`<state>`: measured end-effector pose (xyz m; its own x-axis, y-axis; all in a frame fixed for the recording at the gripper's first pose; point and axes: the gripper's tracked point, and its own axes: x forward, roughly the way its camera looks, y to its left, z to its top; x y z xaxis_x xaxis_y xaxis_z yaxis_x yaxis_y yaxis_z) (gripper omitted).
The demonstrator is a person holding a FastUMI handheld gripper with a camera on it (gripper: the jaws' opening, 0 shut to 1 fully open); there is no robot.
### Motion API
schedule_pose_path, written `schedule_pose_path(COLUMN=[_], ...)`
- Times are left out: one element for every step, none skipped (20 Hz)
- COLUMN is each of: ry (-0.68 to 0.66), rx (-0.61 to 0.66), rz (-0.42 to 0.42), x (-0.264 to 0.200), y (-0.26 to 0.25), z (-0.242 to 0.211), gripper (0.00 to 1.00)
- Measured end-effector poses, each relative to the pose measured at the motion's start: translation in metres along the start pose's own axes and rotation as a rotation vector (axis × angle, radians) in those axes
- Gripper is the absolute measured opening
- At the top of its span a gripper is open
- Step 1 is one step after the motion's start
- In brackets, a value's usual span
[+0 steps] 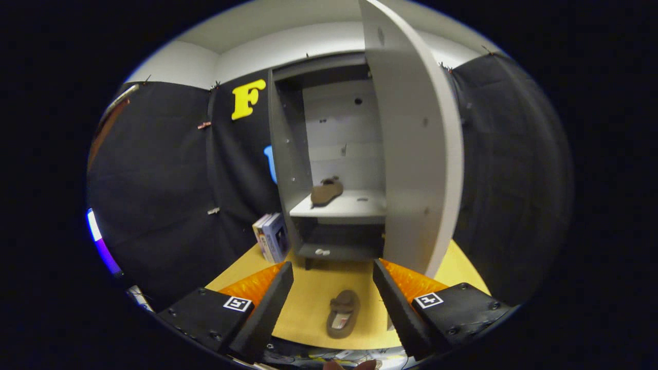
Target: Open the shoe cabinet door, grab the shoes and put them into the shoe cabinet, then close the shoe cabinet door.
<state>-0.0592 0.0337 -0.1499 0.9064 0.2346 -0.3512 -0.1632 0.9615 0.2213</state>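
The gripper view looks along the two fingers. The gripper is open wide and holds nothing.

Down between the fingers, on the yellow floor mat, lies a brown slipper. It lies flat with its sole down. Its long way runs almost the same way the fingers point, away from the gripper and toward the cabinet, and it leans just a little. It sits a bit closer to the right finger than to the left one. A pale tag shows inside the slipper, but it is too small to read. I think this slipper is the one to pick up next. To get it, the gripper would need to go down, and the fingers could close across its narrow sides.

Farther on, past the fingertips, stands the grey shoe cabinet. Its door is swung open on the right side, so that step looks done. On the middle shelf rests the other brown slipper, near the left wall of the cabinet. There is bare shelf beside it on the right.

Just left of the cabinet, some books stand on the mat. Their covers have writing, but it is too tiny to read. Each finger base has a small black and white square marker.
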Motion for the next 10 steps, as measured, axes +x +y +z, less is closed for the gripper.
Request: schedule_pose_path(ry=[0.052, 0.111, 0.173, 0.227, 0.283, 0.332, 0.370, 0.416, 0.451, 0.479], rx=[0.017, 0.025, 0.034, 0.045, 0.058, 0.070, 0.079, 0.084, 0.090, 0.093], rz=[0.007, 0.012, 0.014, 0.017, 0.016, 0.015, 0.014, 0.015, 0.007, -0.003], x=[0.010, 0.017, 0.025, 0.035, 0.043, 0.051, 0.059, 0.066, 0.075, 0.090], y=[0.003, 0.002, 0.001, -0.001, -0.002, 0.002, 0.002, 0.002, 0.002, -0.001], z=[-0.019, -0.039, -0.061, -0.082, -0.104, -0.125, -0.144, -0.164, -0.182, -0.201], gripper=[0.98, 0.99, 0.98, 0.98, 0.99, 0.99, 0.99, 0.99, 0.99, 0.97])
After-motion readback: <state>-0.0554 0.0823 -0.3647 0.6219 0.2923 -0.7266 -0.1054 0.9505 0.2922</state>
